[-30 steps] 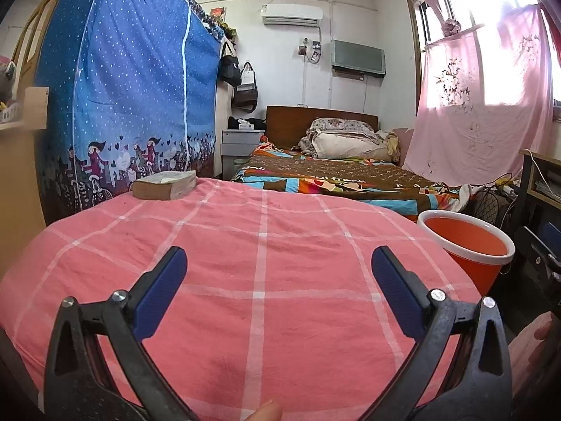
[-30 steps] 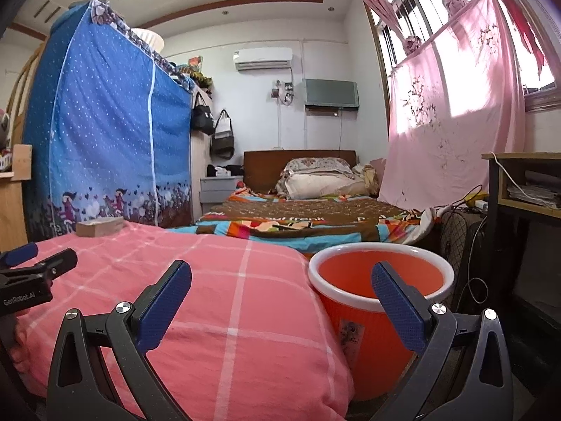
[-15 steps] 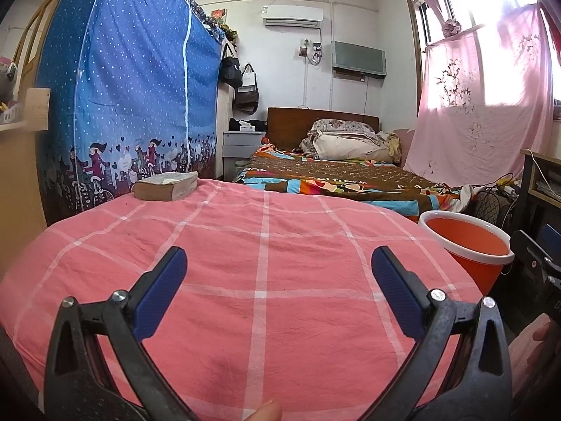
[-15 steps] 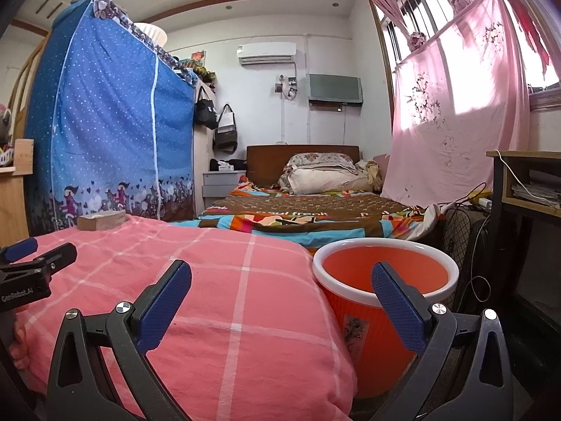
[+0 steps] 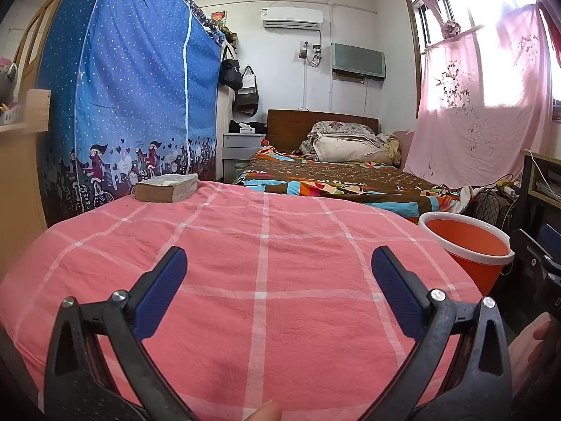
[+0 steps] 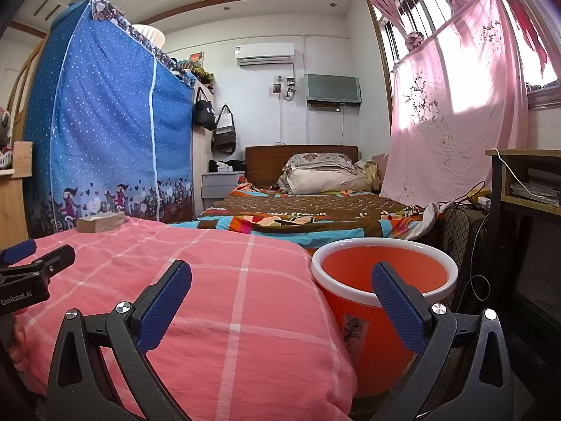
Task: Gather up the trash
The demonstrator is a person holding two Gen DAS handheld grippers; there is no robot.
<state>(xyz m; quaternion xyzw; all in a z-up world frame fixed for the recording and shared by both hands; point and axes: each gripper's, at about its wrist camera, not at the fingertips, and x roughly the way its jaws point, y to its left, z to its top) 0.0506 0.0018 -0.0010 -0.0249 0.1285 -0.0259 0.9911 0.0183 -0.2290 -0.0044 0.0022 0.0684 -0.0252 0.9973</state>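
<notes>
An orange bin with a white rim (image 6: 382,280) stands on the floor at the right edge of the pink checked bed (image 6: 217,280); it also shows at the right in the left wrist view (image 5: 470,245). My left gripper (image 5: 278,273) is open and empty above the pink cover (image 5: 266,280). My right gripper (image 6: 280,291) is open and empty, its right finger in front of the bin. The left gripper shows at the far left of the right wrist view (image 6: 31,263). I see no loose trash on the cover.
A thick book (image 5: 166,187) lies at the far left corner of the pink bed. A blue fabric wardrobe (image 5: 122,105) stands behind it. A second bed with a patterned cover (image 5: 336,179) lies beyond. A desk and cables (image 6: 519,203) are at the right.
Both views have shifted only slightly; the right gripper has drifted a little. Both grippers stay open and empty.
</notes>
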